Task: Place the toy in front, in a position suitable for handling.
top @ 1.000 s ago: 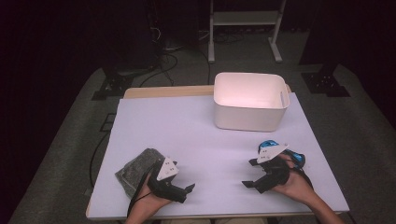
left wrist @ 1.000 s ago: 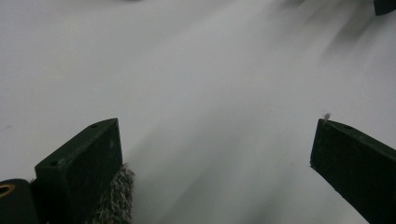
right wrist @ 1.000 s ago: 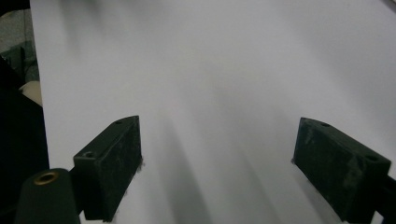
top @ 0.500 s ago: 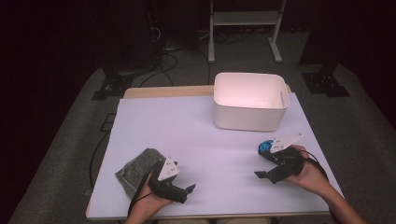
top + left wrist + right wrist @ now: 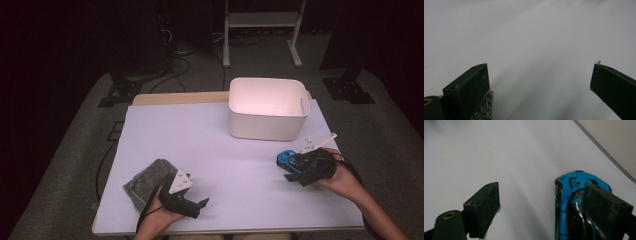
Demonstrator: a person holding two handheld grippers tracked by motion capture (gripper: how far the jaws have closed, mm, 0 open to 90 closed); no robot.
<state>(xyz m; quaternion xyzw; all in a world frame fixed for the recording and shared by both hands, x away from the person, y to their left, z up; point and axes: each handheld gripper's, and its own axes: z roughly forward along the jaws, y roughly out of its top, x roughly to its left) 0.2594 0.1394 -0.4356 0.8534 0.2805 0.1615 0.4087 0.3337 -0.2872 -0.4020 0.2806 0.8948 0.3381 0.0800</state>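
Note:
A blue toy car (image 5: 285, 158) lies on the white table (image 5: 225, 150) at the right. My right gripper (image 5: 290, 170) sits low right beside it, open. In the right gripper view the blue toy car (image 5: 571, 195) lies at the right side of the gap, and the right jaw covers part of it; the right gripper (image 5: 544, 192) has bare table between its jaws. My left gripper (image 5: 199, 206) rests open near the front edge, with a grey cloth (image 5: 146, 181) just behind it. A fuzzy corner of the grey cloth (image 5: 485, 107) shows by the left jaw of the left gripper (image 5: 540, 67).
A white plastic bin (image 5: 267, 107) with handle slots stands at the back right of the table, a short way beyond the car. Dark floor, cables and stand legs lie past the far edge.
My right hand has shifted right and slightly away from me, bringing its jaws alongside the car. The car, the cloth and the left gripper have stayed put.

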